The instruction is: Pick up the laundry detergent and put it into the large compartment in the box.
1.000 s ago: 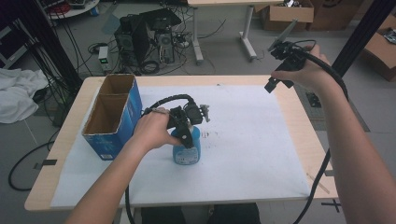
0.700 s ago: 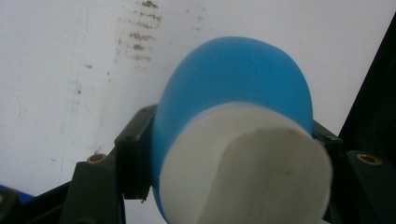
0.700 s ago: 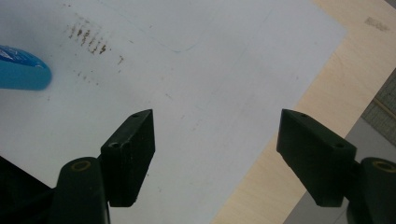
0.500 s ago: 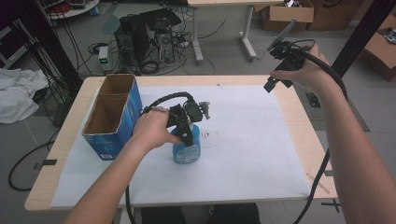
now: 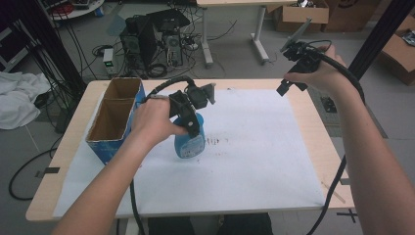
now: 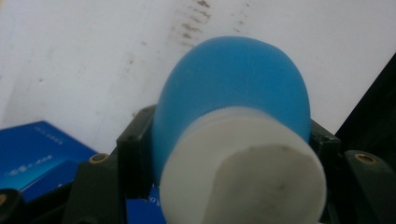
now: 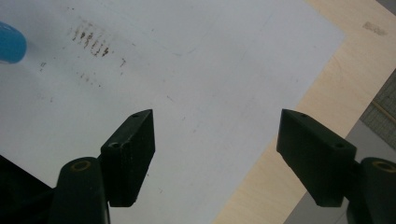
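The blue bottle point(image 5: 190, 142) is standing upright near the middle of the table point(image 5: 313, 147), on the white paper sheet point(image 5: 254, 161), just right of the open cardboard box point(image 5: 113, 120). The left claw point(image 5: 188, 117) is gripping it from above: in the left gripper view the two black jaws are pressing against either side of the blue body point(image 6: 233, 84) just behind the white cap point(image 6: 243, 177). So the grasp is looking done, while the moving is judged as not yet begun; the bottle's base is appearing to rest on the sheet, though I cannot tell whether it is lifting clear. The box's two compartments are sitting empty, so placing the bottle there seems the likely remaining step.

The right claw point(image 5: 298, 54) is hovering high over the table's far right corner, jaws spread wide and holding nothing.

As for writing, the bottle's label is too small to read. A blue box side point(image 6: 42, 154) is carrying pale lettering, blurred beyond reading. Brown smudges point(image 7: 91, 39) are marking the sheet beside the bottle.
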